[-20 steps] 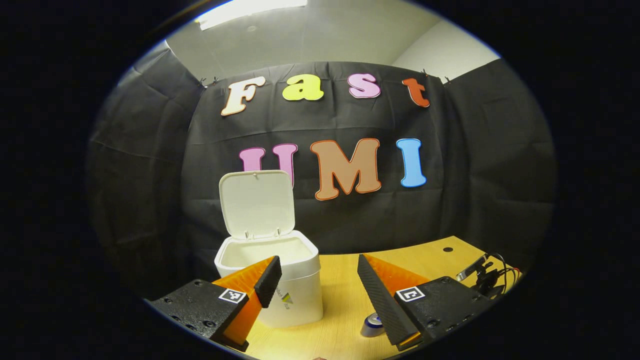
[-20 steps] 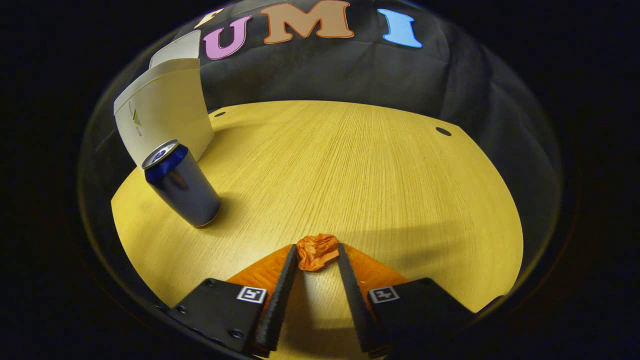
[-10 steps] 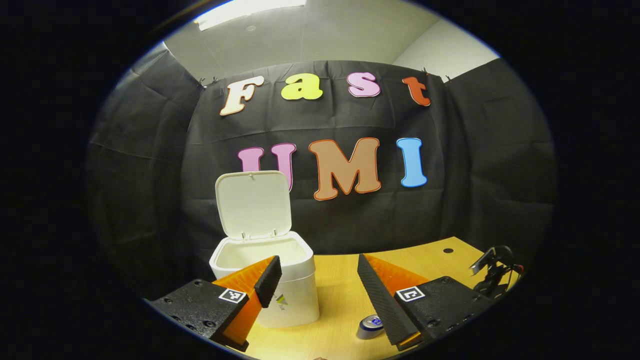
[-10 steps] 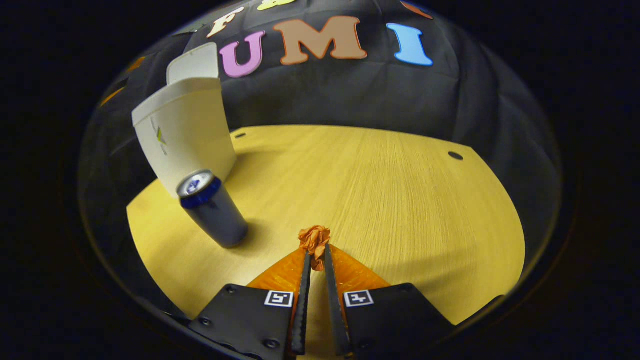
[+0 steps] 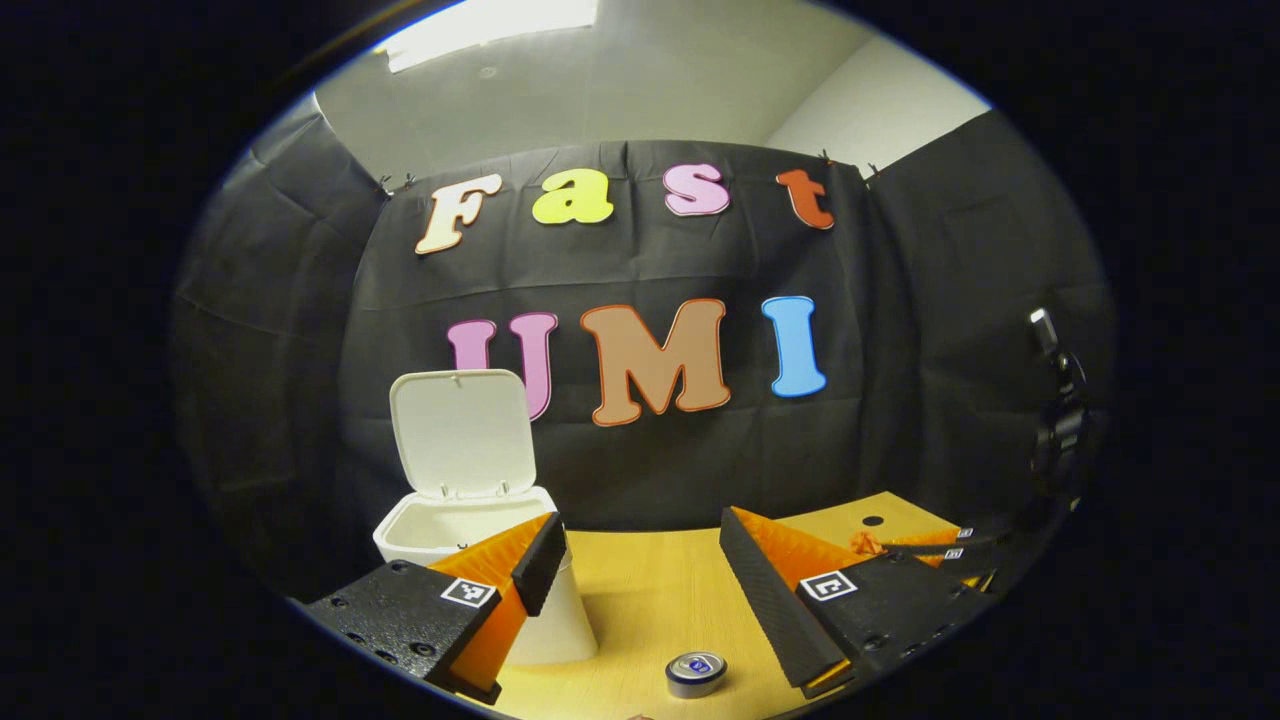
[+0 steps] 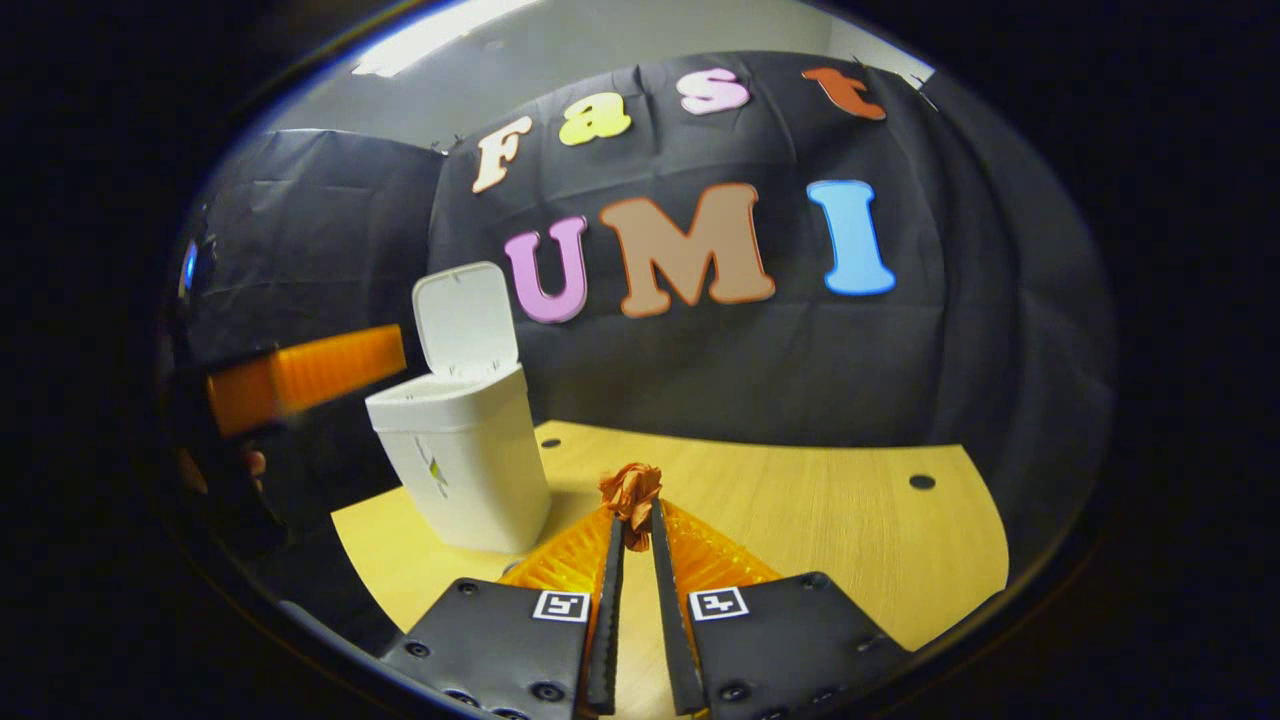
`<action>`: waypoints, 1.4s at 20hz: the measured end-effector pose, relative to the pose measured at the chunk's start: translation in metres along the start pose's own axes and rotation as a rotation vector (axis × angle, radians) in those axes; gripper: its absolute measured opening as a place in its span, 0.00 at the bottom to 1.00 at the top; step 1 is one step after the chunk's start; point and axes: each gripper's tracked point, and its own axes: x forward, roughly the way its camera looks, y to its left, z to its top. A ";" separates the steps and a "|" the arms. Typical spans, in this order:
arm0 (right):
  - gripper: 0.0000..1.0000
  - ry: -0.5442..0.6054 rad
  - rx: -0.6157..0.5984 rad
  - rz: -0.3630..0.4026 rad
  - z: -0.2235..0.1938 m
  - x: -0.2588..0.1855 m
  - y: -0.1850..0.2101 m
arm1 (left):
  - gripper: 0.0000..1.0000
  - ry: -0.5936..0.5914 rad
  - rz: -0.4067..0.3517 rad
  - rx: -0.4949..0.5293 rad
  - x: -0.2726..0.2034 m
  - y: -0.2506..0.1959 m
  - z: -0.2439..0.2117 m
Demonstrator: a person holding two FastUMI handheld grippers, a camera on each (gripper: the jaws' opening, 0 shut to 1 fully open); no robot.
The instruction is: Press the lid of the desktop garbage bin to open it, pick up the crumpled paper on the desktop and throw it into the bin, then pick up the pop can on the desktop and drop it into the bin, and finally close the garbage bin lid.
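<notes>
The right gripper (image 6: 632, 505) has its two fingers pressed together on the crumpled paper (image 6: 630, 488), which sticks out from between the tips and is lifted clear of the table (image 6: 850, 520) — so the pick-up of the paper looks done. To the left of it and a little farther off stands the bin (image 6: 460, 460), its lid (image 6: 466, 318) tipped up and back, so the opening step is done as well. The paper is not yet over the bin's mouth; carrying it across to the left and letting go is what seems to come next. The left gripper (image 5: 635, 560) has its fingers wide apart with nothing between them, raised above the near edge of the table with the bin just behind its left finger. The can (image 5: 696, 673) stands upright on the table near that gripper, to the right of the bin — untouched, as far as can be judged. Left to do: drop the paper in, pick up and drop the can, and close the lid.
</notes>
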 end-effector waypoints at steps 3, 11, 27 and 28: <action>0.22 -0.103 0.002 0.036 0.053 0.006 0.031 | 0.94 -0.020 -0.021 -0.019 0.000 0.012 0.005; 0.23 -0.209 -0.060 0.135 0.125 0.050 0.108 | 0.94 0.010 0.018 -0.051 0.000 0.072 -0.010; 0.22 -0.060 -0.102 0.291 0.091 0.189 0.242 | 0.94 0.043 0.227 -0.030 -0.034 0.214 -0.030; 0.22 -0.046 -0.104 0.290 0.085 0.193 0.245 | 0.94 0.049 0.235 -0.033 -0.037 0.219 -0.034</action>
